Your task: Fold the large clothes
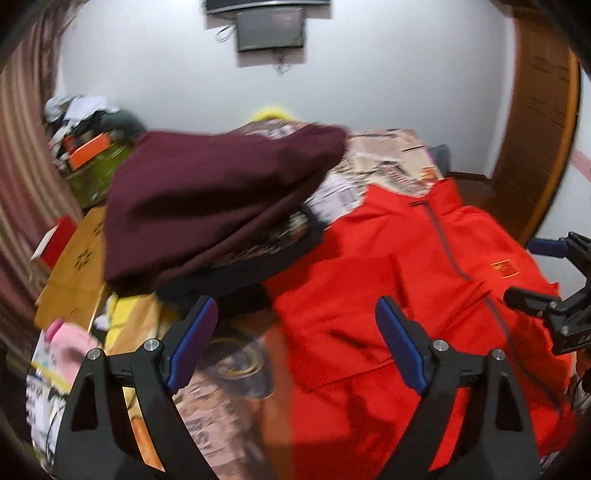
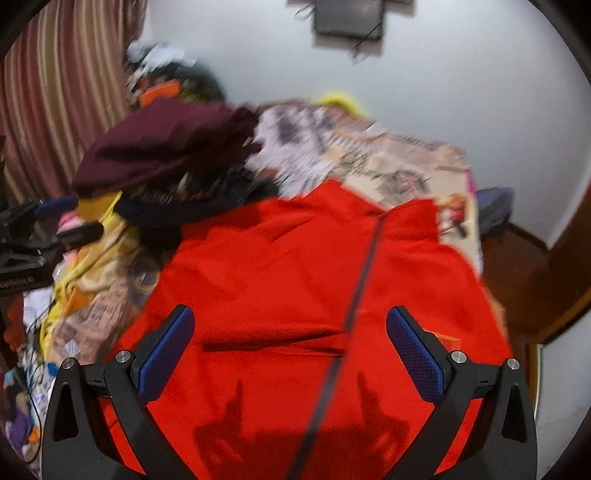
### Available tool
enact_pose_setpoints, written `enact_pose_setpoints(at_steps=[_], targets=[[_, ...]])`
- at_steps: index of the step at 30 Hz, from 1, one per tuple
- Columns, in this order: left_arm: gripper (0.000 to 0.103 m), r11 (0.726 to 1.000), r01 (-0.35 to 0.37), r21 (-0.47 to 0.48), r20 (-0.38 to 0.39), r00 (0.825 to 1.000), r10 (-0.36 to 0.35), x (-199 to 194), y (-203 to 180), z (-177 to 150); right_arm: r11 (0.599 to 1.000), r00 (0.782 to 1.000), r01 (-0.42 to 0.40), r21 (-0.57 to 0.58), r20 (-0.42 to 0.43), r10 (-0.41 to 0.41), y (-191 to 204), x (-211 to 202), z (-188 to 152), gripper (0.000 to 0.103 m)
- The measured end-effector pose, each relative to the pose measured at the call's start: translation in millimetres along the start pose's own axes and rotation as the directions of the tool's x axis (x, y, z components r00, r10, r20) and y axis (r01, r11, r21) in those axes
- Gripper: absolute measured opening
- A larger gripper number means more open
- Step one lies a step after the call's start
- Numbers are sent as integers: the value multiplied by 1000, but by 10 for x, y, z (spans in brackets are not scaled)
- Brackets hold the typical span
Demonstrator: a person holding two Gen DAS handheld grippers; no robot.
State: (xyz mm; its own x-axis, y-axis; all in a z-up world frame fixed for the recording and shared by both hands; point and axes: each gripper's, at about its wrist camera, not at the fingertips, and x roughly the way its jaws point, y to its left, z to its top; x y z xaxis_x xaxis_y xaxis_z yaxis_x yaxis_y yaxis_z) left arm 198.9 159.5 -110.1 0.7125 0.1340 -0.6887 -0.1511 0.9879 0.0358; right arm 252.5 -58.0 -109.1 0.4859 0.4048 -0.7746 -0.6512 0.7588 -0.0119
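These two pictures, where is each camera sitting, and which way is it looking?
Left wrist view: sits on the left tongs, looking forward and down past their open blue pads at the maroon garment and red jacket; the right tongs show at the right edge.
Right wrist view: sits on the right tongs, open above the red jacket; the left tongs show at the left edge.
Shared: jacket, maroon garment, wall screen.

red jacket (image 2: 280,258): smooth matt cloth | maroon garment (image 1: 207,192): soft matt cloth
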Motion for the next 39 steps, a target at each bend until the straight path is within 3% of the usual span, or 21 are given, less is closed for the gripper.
enact_pose_setpoints(at_steps=[5, 9, 16, 20, 21, 23, 25, 26, 28, 35, 39], targets=[[87, 998, -28, -48, -67, 997, 25, 105, 273, -309, 990, 991, -47, -129, -133, 30, 350, 438, -59, 101], [87, 996, -37, -79, -129, 991, 27, 260, 352, -564, 981, 981, -81, -177, -189, 47, 481, 629, -45, 98], [87, 995, -13, -103, -239, 971, -12, 694, 283, -848, 982, 945, -134, -134, -316, 86, 470, 1002, 62, 77], [87, 991, 39, -126, -272, 960, -72, 906, 209, -906, 985, 919, -150, -89, -380, 106, 433, 1194, 52, 72], [87, 990, 43, -136, -285, 955, -81, 980, 183, -924, 985, 915, -149, -90, -390, 103, 454, 1233, 41, 65], [87, 987, 51, -153, -306, 947, -96, 1084, 163, -943, 983, 921, -149, -109, -377, 98, 471, 1235, 38, 60], [87, 985, 54, -165, -319, 942, -105, 1177, 131, -973, 982, 924, -151, -109, -369, 101, 457, 1210, 62, 35], [87, 984, 53, -169, -328, 939, -107, 1225, 111, -991, 984, 926, -148, -103, -363, 101, 435, 1194, 74, 29], [87, 983, 50, -179, -336, 936, -109, 1274, 80, -1014, 985, 927, -152, -81, -357, 114, 369, 1172, 93, 8], [87, 980, 34, -196, -330, 939, -98, 1333, 70, -1006, 985, 956, -134, 110, -247, 158, -146, 905, 193, 5], [87, 984, 24, -178, -327, 942, -82, 1325, 55, -994, 974, 977, -98, 205, -166, 133, -559, 634, 242, 5]])
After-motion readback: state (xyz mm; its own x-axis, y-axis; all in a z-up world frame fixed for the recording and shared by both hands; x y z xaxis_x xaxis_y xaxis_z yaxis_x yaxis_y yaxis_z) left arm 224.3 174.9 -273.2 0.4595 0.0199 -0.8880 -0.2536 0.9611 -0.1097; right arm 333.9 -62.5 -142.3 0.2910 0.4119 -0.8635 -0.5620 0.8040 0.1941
